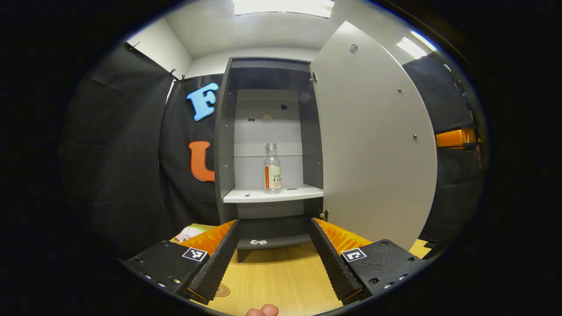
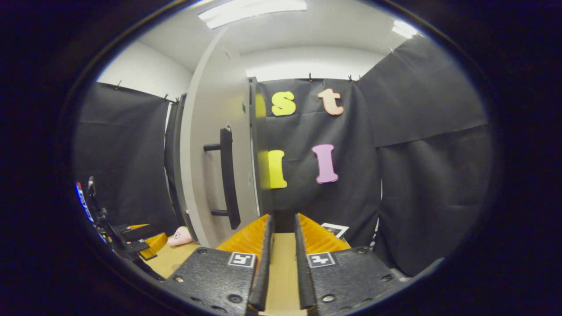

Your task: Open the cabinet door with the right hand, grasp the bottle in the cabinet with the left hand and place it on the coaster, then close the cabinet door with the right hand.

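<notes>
Bottle (image 1: pixel 272 168) stands upright on the pale middle shelf (image 1: pixel 273 193) inside the open cabinet (image 1: pixel 225 145), straight ahead in the left gripper view, clear-bodied with a label round its lower half, and nothing touches it. Left of the cabinet hangs the booth's black cloth, and low down by the cabinet's foot a small pink plush toy (image 1: pixel 189 231) lies on the wooden bench (image 1: pixel 281 276). The left tool (image 1: pixel 274 259) hovers near the bench's front with its fingers spread wide, holding nothing, the cabinet's lower opening framed between them; a round coaster (image 1: pixel 222 290) sits on the bench beside the left finger. Right of the bottle the grey cabinet door (image 1: pixel 373 140) is swung fully open, its inner face turned this way. In the right gripper view the door (image 2: pixel 206 166) is seen nearly edge-on, its dark bar handle (image 2: pixel 227 177) standing off the outer face. The right tool (image 2: pixel 283 259) sits just right of that door with its fingers drawn narrow, a slim gap between them and nothing gripped, apart from the handle. At that view's far left, the left tool (image 2: pixel 131 245) shows low over the bench.
</notes>
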`<state>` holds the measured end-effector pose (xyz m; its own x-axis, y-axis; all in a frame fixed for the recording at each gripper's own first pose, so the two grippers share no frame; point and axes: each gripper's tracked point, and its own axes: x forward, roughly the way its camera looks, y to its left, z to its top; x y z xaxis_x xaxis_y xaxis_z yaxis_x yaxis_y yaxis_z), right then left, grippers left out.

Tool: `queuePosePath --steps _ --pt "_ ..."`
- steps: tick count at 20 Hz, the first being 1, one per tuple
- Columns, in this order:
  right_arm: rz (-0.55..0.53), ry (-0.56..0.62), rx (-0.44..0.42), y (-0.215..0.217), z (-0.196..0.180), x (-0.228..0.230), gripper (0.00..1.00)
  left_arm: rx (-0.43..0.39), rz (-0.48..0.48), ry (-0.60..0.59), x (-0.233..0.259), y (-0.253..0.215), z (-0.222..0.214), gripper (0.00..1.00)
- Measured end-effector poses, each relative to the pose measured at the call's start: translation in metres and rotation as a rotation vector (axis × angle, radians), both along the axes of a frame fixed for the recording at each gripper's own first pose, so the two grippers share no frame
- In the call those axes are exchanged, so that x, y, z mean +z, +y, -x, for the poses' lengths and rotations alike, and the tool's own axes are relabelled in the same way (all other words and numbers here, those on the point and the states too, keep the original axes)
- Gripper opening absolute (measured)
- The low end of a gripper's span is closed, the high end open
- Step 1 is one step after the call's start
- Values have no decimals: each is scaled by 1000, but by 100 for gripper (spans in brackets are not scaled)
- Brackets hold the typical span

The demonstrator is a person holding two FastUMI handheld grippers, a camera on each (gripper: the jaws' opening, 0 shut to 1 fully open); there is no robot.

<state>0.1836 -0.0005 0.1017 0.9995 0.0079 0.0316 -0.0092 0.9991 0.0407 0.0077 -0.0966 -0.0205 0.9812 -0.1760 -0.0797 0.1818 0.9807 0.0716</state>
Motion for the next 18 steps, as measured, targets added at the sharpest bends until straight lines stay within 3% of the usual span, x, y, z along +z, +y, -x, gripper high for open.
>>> queuePosePath --steps 1,2,3,4,5,9,13,18 --pt "11 5 -3 -1 -4 -4 48 -2 2 -7 4 -1 -7 95" --pt "27 11 -2 0 -8 -6 56 -3 6 -12 9 -2 -15 95" --pt "39 18 1 1 -12 -7 75 -6 12 -20 15 -4 -23 95" --pt "48 22 -5 0 -17 -10 84 -5 17 -35 22 -5 -33 95" --pt "49 22 4 3 -21 -10 100 -2 21 -54 30 -5 -44 95" --pt "22 17 38 7 -28 -8 96 -23 41 -90 55 -12 -107 95" --pt "-1 18 39 5 -28 -15 100 -29 38 -152 88 -17 -189 95" --pt "-3 82 -67 -30 -18 -37 96 -17 47 -130 83 -18 -282 95"
